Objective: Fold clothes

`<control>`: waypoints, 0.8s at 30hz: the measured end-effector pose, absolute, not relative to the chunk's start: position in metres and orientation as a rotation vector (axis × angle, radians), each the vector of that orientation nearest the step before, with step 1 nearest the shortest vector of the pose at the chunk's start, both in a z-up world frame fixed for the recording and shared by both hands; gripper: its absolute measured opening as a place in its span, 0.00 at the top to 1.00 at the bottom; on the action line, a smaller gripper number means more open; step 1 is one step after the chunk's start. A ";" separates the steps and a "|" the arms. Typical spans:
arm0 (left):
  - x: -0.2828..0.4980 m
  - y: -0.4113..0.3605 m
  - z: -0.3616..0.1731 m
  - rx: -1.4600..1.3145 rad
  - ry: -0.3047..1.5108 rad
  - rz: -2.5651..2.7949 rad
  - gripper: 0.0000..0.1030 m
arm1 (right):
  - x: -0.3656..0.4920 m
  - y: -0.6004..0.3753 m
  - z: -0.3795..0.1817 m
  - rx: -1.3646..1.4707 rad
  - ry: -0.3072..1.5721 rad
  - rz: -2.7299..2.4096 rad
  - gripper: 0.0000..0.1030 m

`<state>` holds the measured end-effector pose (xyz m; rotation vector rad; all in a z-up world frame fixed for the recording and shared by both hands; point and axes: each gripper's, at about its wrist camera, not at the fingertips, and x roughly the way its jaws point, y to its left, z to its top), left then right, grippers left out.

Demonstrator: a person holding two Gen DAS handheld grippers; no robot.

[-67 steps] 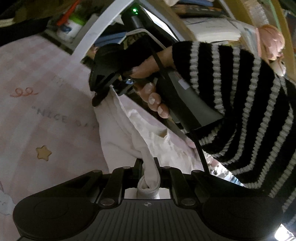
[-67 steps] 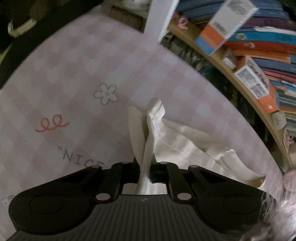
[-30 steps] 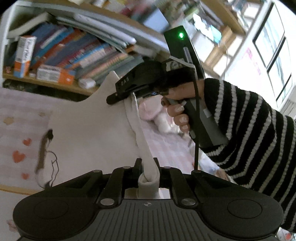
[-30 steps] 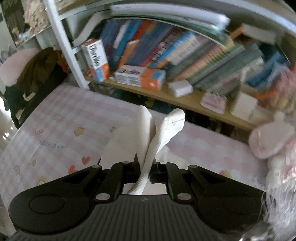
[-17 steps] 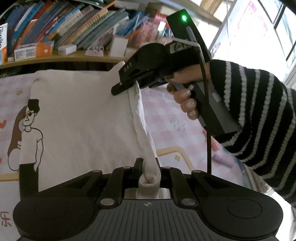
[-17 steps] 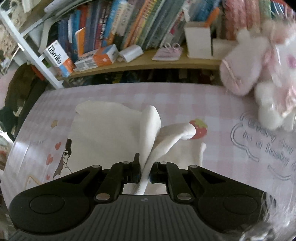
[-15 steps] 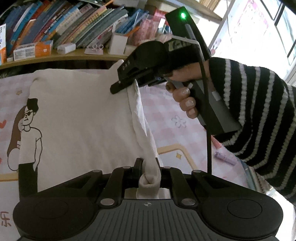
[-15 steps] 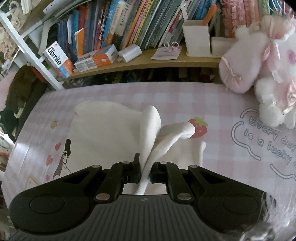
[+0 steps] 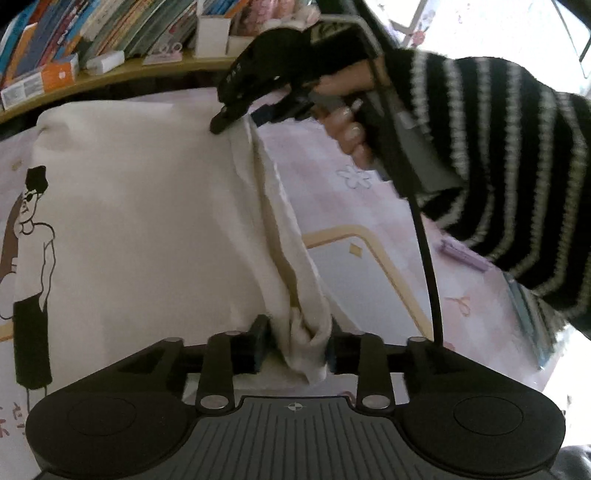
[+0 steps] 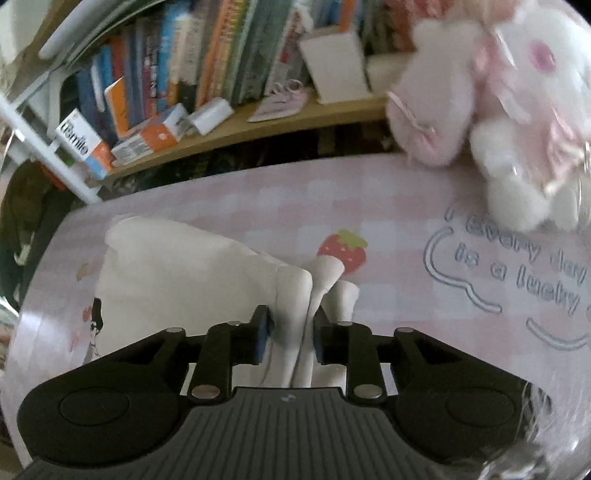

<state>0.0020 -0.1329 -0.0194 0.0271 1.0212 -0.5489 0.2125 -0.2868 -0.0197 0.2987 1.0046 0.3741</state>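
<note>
Pinching one bunched edge of the white T-shirt (image 9: 140, 206), left tongs (image 9: 295, 343) and right tongs (image 10: 291, 332) grip it.

Left gripper (image 9: 295, 341): at the bottom of the view, both fingers pressed against a bunched edge of the shirt (image 9: 147, 221).
Shirt: white, spread flat over the pink checked table cover (image 9: 314, 155), with a printed cartoon figure (image 9: 31, 258) in dark trousers at its left side.
Shirt edge: runs as a raised, creased ridge from the left gripper up to the right gripper (image 9: 221, 123).
Right gripper: black, tips clamped on the far end of that ridge.
Hand (image 9: 347, 110): wrapped around the right gripper's handle, in a black-and-white striped sleeve (image 9: 517, 147).
Shelf (image 9: 122, 72): behind the table, carrying a row of books (image 9: 92, 26) and small boxes.
</note>
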 end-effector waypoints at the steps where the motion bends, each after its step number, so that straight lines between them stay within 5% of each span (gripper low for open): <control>1: -0.001 -0.129 -0.016 0.013 1.014 -0.559 0.67 | 0.211 -0.289 -0.018 0.316 0.989 0.378 0.77; 4: -0.012 -0.107 -0.003 -0.054 0.981 -0.572 0.59 | 0.206 -0.293 -0.010 0.363 0.924 0.394 0.89; 8: -0.025 -0.072 0.007 -0.133 0.946 -0.524 0.54 | 0.201 -0.297 -0.001 0.395 0.852 0.392 0.90; 13: -0.031 -0.029 0.006 -0.177 0.932 -0.374 0.54 | 0.195 -0.301 -0.006 0.334 0.884 0.225 0.75; 24: -0.042 0.008 -0.002 -0.040 0.913 -0.270 0.54 | 0.043 -0.291 0.030 0.139 0.926 0.515 0.68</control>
